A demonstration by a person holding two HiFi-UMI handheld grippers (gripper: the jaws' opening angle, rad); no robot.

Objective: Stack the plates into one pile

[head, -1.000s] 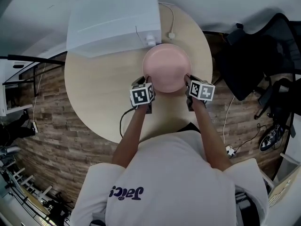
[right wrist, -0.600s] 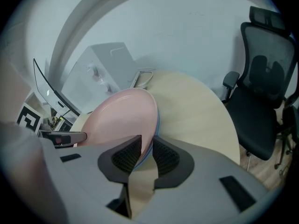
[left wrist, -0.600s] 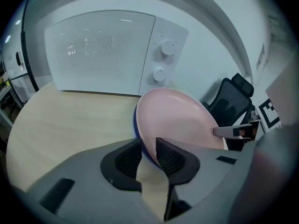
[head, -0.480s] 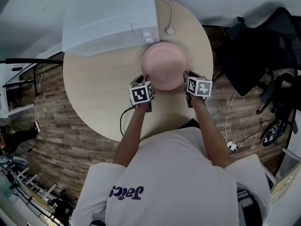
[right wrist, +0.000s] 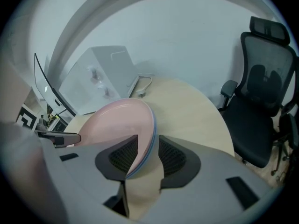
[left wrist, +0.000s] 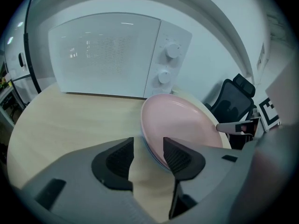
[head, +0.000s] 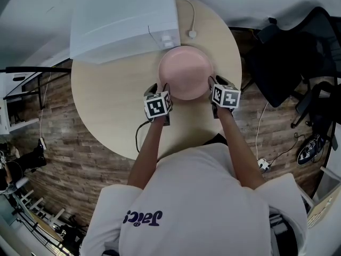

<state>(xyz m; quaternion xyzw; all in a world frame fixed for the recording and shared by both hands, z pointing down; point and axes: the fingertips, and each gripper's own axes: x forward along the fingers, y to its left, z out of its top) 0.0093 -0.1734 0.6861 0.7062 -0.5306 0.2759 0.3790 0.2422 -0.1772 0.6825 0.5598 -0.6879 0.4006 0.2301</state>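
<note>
A pink plate (head: 186, 71) lies on the round wooden table (head: 106, 105), on top of a blue plate whose rim (right wrist: 150, 141) shows just beneath it. My left gripper (head: 159, 88) is at the pile's near-left rim and my right gripper (head: 212, 82) at its near-right rim. In the left gripper view the rim of the pink plate (left wrist: 182, 125) sits between the jaws of the left gripper (left wrist: 148, 155), with a gap beside it. In the right gripper view the rim of the pink plate (right wrist: 117, 122) likewise stands loose inside the right gripper (right wrist: 148, 155). Both pairs of jaws have just been opening.
A white microwave (head: 125, 23) stands at the table's far side, close behind the plates. A white plug and cord (head: 192, 34) lie beside it. A black office chair (head: 282, 63) is off the table's right edge. A dark cable (head: 139, 135) hangs at the near edge.
Both grippers' jaws have spread wider around the plate rim, letting go of it. The left gripper has edged slightly left; the pile has stayed on the table.
</note>
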